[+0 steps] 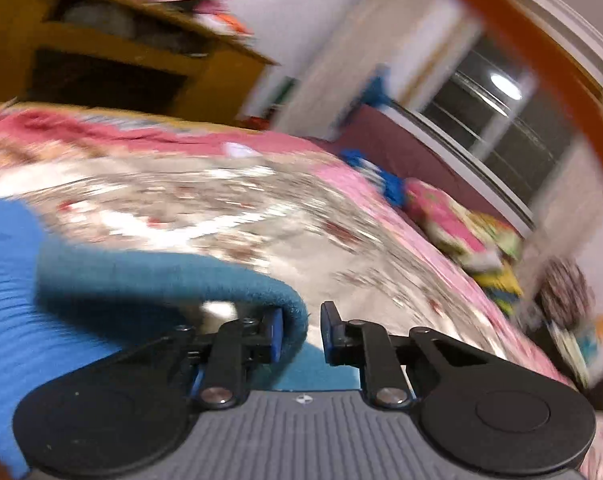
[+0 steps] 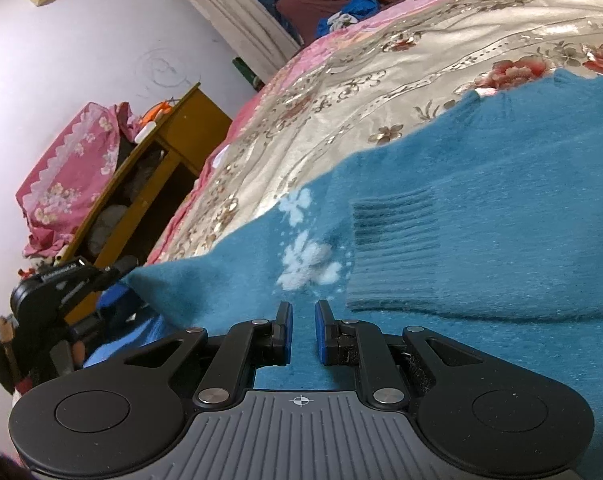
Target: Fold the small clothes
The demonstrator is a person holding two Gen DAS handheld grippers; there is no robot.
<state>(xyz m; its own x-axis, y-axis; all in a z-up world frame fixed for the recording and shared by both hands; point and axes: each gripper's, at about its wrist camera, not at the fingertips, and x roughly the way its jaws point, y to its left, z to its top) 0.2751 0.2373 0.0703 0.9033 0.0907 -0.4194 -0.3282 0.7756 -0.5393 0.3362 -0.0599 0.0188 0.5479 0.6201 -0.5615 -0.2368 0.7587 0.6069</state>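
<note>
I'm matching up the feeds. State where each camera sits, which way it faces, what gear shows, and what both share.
Left wrist: on the left hand-held gripper, looking low across the bed toward the window; its fingers pinch a sweater fold.
Right wrist: on the right hand-held gripper, looking along the bed's edge toward the cabinet; the left hand-held gripper shows at left.
Shared: sweater, bed, cabinet.

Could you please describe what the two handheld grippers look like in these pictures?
Both match. The left gripper and right gripper each have a grey ribbed body bearing a small crosshair mark, round black side discs, black linkage arms with silver rivets, and black fingers faced with blue pads. No cables or sleeves show clearly.
</note>
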